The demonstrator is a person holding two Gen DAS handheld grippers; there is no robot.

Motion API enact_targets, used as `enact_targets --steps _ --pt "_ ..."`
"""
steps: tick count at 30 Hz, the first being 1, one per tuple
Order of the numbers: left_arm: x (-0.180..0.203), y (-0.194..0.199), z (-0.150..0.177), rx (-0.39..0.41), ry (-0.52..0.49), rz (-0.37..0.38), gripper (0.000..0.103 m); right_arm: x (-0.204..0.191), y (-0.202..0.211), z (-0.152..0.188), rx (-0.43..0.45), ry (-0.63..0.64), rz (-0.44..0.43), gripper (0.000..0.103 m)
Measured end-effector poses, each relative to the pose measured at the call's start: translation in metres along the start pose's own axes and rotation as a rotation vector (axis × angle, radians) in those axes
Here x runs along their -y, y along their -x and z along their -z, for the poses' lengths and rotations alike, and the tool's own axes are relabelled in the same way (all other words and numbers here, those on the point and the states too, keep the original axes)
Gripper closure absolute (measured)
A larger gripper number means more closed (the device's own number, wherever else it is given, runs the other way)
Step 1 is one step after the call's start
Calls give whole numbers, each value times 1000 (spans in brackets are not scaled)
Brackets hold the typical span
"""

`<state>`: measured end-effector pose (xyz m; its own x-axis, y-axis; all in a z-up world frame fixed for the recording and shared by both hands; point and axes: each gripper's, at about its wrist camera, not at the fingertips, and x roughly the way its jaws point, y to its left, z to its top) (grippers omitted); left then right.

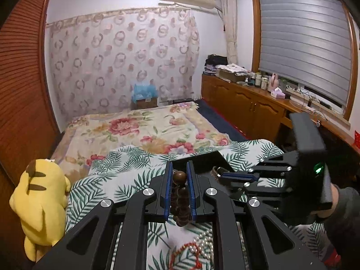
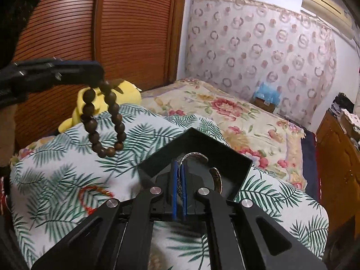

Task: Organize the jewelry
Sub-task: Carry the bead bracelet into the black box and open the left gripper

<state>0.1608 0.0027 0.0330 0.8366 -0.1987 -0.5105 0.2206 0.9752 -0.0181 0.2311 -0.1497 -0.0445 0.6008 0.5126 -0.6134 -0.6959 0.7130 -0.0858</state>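
Note:
My left gripper (image 1: 179,168) is shut on a brown wooden bead bracelet (image 1: 180,193), which hangs in a loop below it (image 2: 112,108) above the leaf-print cloth. In the right wrist view the left gripper (image 2: 101,72) is at the upper left. My right gripper (image 2: 179,164) is shut on a silver bangle (image 2: 195,156) over an open dark box (image 2: 195,135). A second bangle (image 2: 217,177) lies inside the box. In the left wrist view the right gripper (image 1: 221,175) reaches over the box (image 1: 211,157). A pearl necklace (image 1: 204,245) and a red bead bracelet (image 1: 180,254) (image 2: 94,193) lie on the cloth.
A yellow plush toy (image 1: 40,202) (image 2: 128,92) sits at the cloth's left edge by the slatted wooden wardrobe (image 1: 20,90). A floral bedspread (image 1: 146,126) stretches beyond. A wooden cabinet (image 1: 247,103) with clutter runs along the right under the window.

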Motion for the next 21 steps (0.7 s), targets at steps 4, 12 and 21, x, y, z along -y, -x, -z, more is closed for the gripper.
enact_targets --steps 4,12,21 --pt "1 -11 -6 -10 2 -1 91 9 -18 4 -37 -29 24 96" --pt "15 -31 -18 -22 -22 7 91 26 6 27 -29 -87 60 92" --pt "36 -63 -24 -57 -49 32 91 46 31 51 -15 -151 78 92"
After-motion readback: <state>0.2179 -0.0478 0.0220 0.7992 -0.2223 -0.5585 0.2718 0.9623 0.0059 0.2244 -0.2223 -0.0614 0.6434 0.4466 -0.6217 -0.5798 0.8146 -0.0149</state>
